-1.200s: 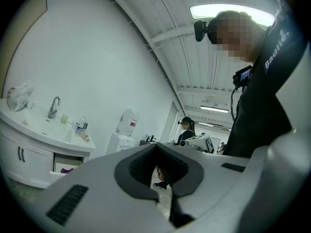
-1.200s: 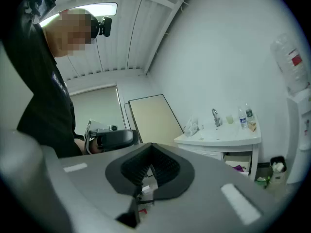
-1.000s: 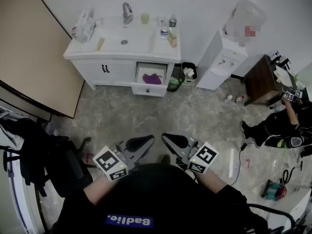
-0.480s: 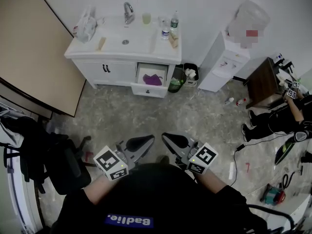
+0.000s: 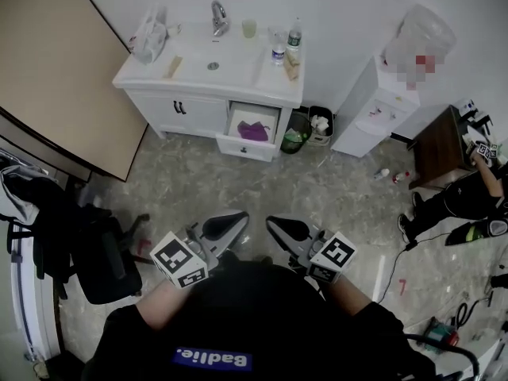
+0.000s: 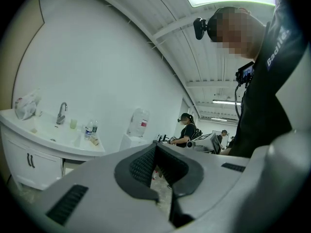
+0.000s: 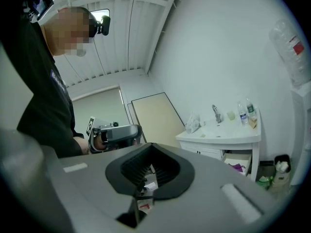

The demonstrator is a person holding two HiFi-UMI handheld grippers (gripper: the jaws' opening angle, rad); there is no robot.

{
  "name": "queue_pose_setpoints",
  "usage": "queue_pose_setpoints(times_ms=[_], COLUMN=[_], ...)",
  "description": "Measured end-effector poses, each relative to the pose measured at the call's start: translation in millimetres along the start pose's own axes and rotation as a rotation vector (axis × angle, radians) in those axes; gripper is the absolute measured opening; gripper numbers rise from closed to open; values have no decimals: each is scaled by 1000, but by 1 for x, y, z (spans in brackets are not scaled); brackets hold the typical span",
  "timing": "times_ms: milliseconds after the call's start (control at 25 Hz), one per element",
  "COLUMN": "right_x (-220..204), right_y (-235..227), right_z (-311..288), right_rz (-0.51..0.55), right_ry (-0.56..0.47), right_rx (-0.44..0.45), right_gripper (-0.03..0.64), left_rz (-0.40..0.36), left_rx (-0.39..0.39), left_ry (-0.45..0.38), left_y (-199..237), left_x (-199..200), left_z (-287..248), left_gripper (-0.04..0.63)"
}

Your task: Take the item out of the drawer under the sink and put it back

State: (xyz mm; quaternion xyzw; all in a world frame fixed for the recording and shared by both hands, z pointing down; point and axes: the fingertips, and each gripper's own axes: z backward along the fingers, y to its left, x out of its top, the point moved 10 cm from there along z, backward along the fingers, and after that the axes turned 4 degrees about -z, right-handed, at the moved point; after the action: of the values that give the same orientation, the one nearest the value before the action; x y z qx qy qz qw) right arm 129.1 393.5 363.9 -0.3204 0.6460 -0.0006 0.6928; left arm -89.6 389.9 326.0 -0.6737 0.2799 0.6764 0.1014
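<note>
Both pairs of fingers are pressed together with nothing between them. The left gripper (image 5: 228, 226) and right gripper (image 5: 284, 228) sit level at the person's waist, side by side and apart. White letters on the black shirt (image 5: 210, 359) spell "Badlie".

Bare floor (image 5: 238, 177) lies open between the grippers and the sink (image 5: 213, 63), which stands well ahead against the wall. Under the sink's right half the drawer (image 5: 252, 145) is pulled out, and the purple item (image 5: 253, 131) lies inside it. A bin (image 5: 320, 123) with white litter stands just right of the drawer. Beyond it is a water dispenser (image 5: 373, 109), whose jug has a red label too blurred to read.

A black chair (image 5: 99, 252) crowds the left side, below a leaning board (image 5: 55, 78). A cable (image 5: 394, 262) and small clutter narrow the right.
</note>
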Motion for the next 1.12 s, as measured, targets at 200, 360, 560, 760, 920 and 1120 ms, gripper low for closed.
queue_pose_setpoints(times_ms=[200, 360, 560, 760, 920, 1120], right_x=[9, 18, 37, 54, 66, 71], right_y=[-31, -58, -101, -141, -162, -183], right_z=[-17, -51, -115, -176, -208, -212], right_rz=[22, 35, 38, 31, 29, 11], right_ry=[6, 25, 65, 67, 70, 84], right_rx=[-11, -24, -67, -132, -179, -212], right_gripper=[2, 2, 2, 2, 2, 2], left_rz=[2, -8, -1, 22, 21, 36], left_rx=[11, 2, -37, -92, -115, -142], left_ry=[-2, -10, -14, 5, 28, 50], left_y=[30, 77, 161, 246, 299, 325], left_x=[1, 3, 19, 34, 41, 41], left_z=[-15, -27, -38, -47, -59, -82], left_gripper=[6, 6, 6, 6, 6, 6])
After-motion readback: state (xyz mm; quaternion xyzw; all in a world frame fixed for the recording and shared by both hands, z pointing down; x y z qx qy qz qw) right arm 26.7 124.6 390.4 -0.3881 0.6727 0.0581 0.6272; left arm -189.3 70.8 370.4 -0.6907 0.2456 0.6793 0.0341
